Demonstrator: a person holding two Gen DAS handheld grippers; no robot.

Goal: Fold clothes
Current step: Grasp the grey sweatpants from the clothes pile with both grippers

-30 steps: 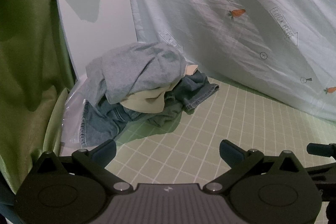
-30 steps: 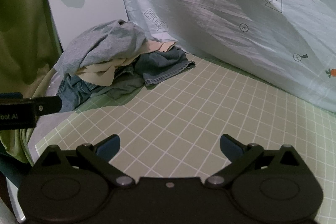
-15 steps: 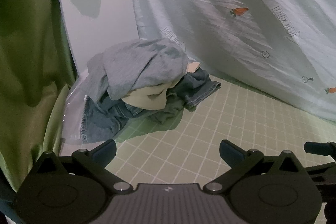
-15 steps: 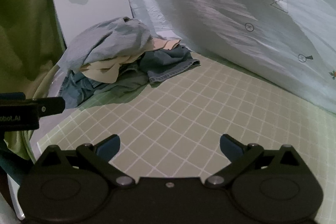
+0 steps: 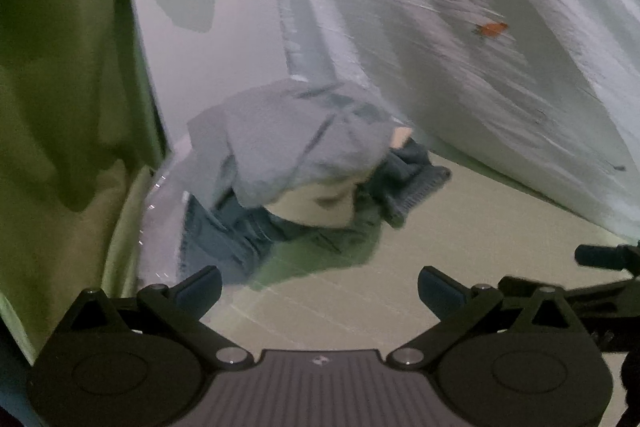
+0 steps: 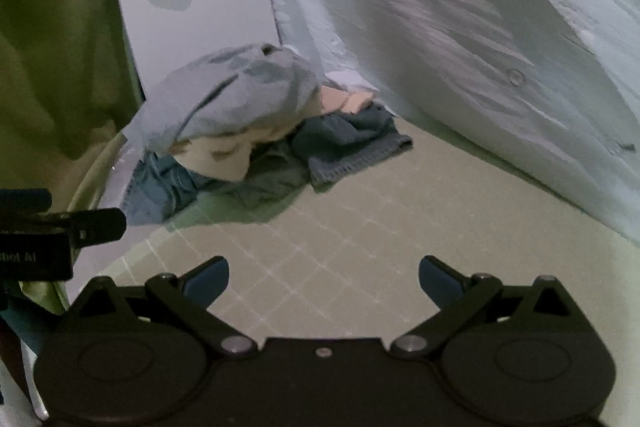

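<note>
Now both claws (image 5: 319, 287) (image 6: 323, 277) nearer clothes pile (image 5: 304, 163)

Surface (image 6: 360, 227): pale green mat with white grid lines, bearing at its far left corner one heap of clothes (image 6: 256, 131), with a grey garment (image 5: 288, 139) on top, cream fabric (image 5: 316, 203) beneath, and blue denim (image 6: 348, 143) lowest.
</note>
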